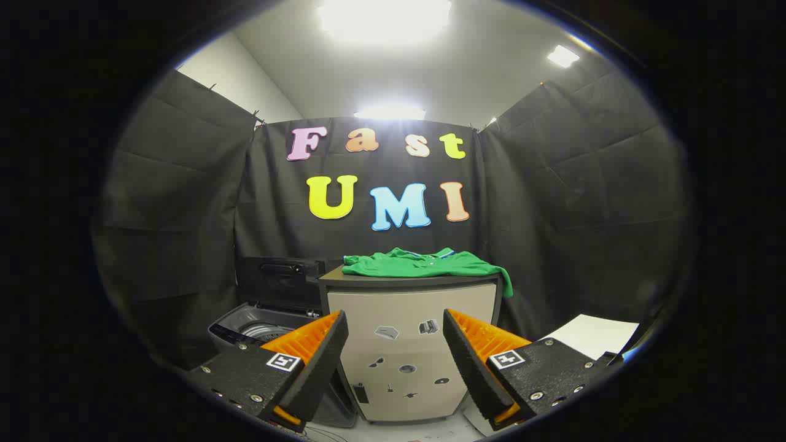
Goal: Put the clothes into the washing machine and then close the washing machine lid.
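The gripper (396,344) has its two fingers spread wide apart with nothing between them, each finger carrying one square black-and-white marker tile on its upper face. Through the gap between the fingers shows the front of a single cabinet (408,356), pale on its face with a dark top, standing well beyond the fingertips. Its front bears several small stickers, about seven by count, though they are too small to make out what they picture, and no writing on them can be read.

On the cabinet's top lies one green shirt (424,264), spread flat with its collar toward the back wall and one sleeve hanging over the cabinet's right-hand edge.

Just to the left of the cabinet, touching or very near its side, stands one washing machine (258,325), a top-loader. Its lid (279,279) is raised upright at the back, and the rim of the drum is visible inside the open top, partly hidden behind the left finger.

On the floor to the right of the cabinet lies one white sheet (592,334).
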A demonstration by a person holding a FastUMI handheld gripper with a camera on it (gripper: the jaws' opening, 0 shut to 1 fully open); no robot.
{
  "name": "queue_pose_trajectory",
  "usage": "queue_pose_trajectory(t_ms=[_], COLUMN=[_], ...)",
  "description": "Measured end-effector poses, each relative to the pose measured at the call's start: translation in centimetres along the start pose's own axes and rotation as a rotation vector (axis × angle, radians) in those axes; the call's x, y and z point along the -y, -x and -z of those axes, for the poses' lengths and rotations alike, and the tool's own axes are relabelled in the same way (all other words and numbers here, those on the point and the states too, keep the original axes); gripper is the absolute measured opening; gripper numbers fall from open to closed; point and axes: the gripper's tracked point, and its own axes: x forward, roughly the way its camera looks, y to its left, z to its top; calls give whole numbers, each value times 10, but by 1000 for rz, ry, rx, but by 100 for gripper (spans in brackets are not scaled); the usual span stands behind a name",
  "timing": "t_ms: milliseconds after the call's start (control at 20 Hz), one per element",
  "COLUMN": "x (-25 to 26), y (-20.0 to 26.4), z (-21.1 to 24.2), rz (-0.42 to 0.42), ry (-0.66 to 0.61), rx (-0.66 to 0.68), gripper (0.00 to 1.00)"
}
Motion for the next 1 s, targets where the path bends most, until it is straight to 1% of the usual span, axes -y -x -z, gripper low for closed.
queue_pose_trajectory(t_ms=[350, 1000], x=[-1, -10], y=[2, 2], z=[6, 4], rz=[-1, -6], ry=[2, 8], rx=[-11, -9], gripper=[95, 96])
